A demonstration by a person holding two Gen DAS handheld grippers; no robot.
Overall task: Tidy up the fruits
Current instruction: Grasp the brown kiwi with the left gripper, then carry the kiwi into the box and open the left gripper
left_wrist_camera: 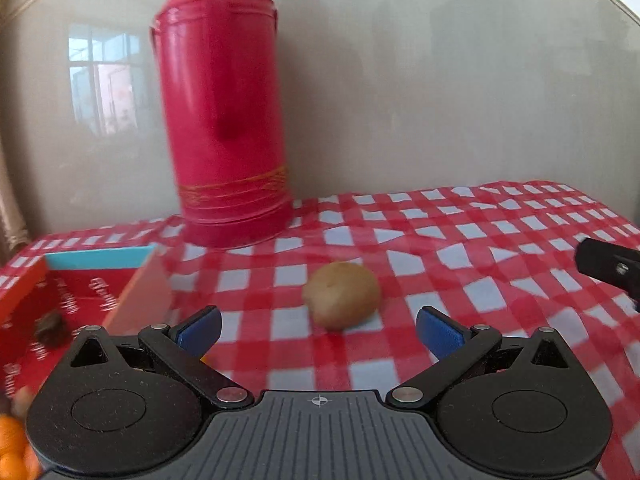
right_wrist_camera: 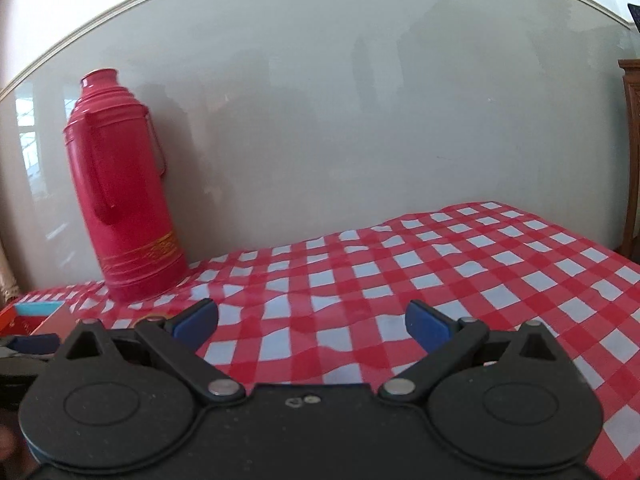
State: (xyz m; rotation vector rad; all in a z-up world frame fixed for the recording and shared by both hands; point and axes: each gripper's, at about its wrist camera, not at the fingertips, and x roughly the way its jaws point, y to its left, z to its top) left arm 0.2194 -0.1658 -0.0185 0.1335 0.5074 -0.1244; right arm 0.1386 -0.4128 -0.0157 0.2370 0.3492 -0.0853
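A brown kiwi-like fruit (left_wrist_camera: 342, 294) lies on the red-and-white checked cloth, just ahead of my left gripper (left_wrist_camera: 319, 330), which is open and empty with the fruit a little beyond its blue fingertips. A red box (left_wrist_camera: 72, 300) with a blue and orange rim sits at the left; a small dark fruit (left_wrist_camera: 50, 326) lies inside it. Orange fruits (left_wrist_camera: 14, 446) show at the bottom left corner. My right gripper (right_wrist_camera: 312, 326) is open and empty above bare cloth. Part of it shows at the right edge of the left wrist view (left_wrist_camera: 608, 266).
A tall red thermos flask (left_wrist_camera: 224, 112) stands at the back against the pale wall, also in the right wrist view (right_wrist_camera: 124, 192). The box corner (right_wrist_camera: 40, 316) shows at the left of the right view. A wooden furniture piece (right_wrist_camera: 632, 152) stands at the far right.
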